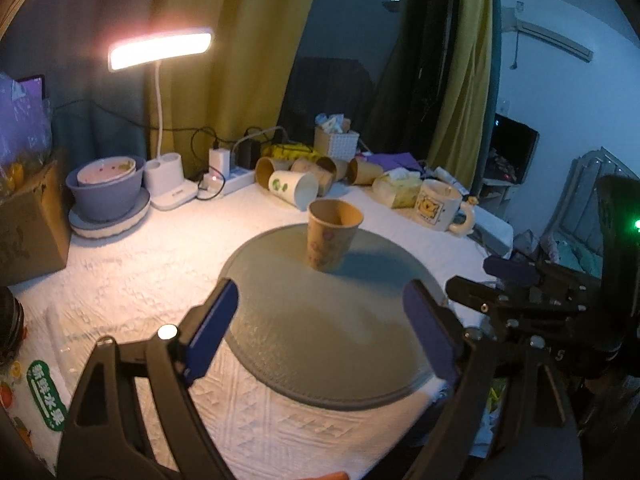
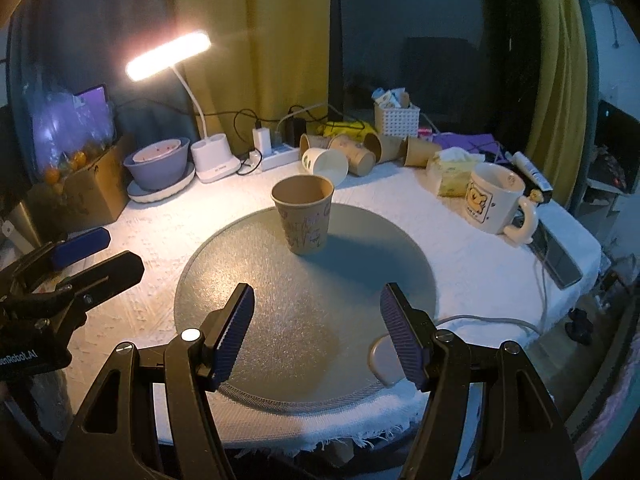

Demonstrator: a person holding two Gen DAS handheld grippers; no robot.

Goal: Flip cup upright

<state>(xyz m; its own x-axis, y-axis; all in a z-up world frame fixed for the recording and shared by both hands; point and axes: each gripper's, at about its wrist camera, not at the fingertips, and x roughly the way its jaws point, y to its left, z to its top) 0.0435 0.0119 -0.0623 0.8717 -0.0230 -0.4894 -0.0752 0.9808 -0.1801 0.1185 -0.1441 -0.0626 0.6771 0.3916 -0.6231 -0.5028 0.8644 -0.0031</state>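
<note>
Standing upright on round mat (image 2: pixel 248 280): paper cup (image 2: pixel 303 213); left gripper (image 1: pixel 320 328), right gripper (image 2: pixel 318 330) both spread, empty.

Open mat (image 2: pixel 280 320) around upright cup (image 2: pixel 303 214); toppled cups (image 2: pixel 340 156), mug (image 2: pixel 494 198) behind.

**Clutter along the back of the desk**

A lit lamp (image 2: pixel 168 56) on a white base (image 2: pixel 214 162) shines over the desk (image 2: pixel 160 232), which is covered in a white cloth. A grey bowl (image 2: pixel 158 164) sits on a plate beside a cardboard box (image 2: pixel 86 192). Several paper cups (image 2: pixel 352 152) lie tipped over near a power strip (image 2: pixel 276 156) and a white basket (image 2: pixel 396 120). A tissue pack (image 2: pixel 452 172) rests just beside a cartoon mug (image 2: pixel 494 198)
</note>
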